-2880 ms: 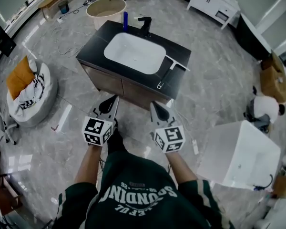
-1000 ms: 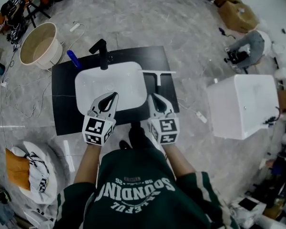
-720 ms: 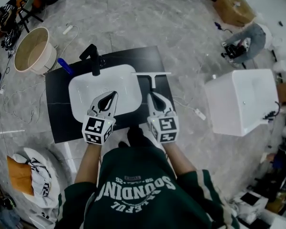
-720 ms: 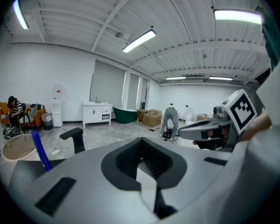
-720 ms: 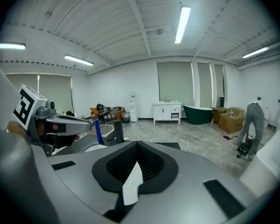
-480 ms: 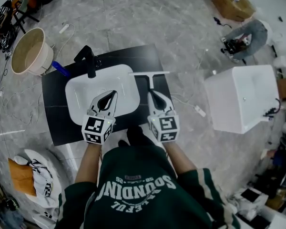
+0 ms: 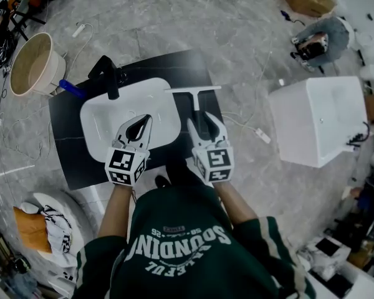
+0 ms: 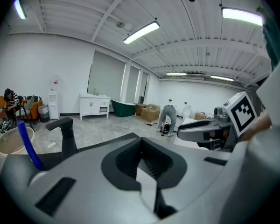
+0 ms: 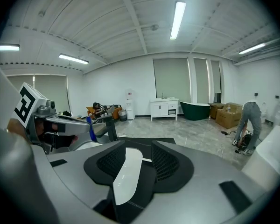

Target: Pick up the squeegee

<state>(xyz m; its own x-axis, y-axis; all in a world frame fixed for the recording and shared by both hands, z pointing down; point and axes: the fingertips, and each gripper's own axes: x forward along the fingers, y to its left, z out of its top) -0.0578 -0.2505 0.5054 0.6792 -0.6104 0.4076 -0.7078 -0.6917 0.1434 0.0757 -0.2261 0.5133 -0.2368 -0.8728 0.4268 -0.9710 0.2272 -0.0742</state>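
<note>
Head view: the squeegee point(image 7: 194, 90) lies on the dark tabletop point(image 7: 68, 148), on the narrow strip between the sink point(image 7: 106, 120) and the right edge, with its blade away from the person. The right tongs point(image 7: 203, 120), tilted forward and down, have just been opening and straddle its handle without gripping it. The left tongs point(image 7: 143, 119) hang closed and empty over the sink.

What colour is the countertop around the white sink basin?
The countertop is black, seen best in the head view.

White squeegee point(image 7: 193, 90), black counter point(image 7: 65, 157), white basin point(image 7: 106, 120), blue bottle point(image 7: 70, 89)
</note>
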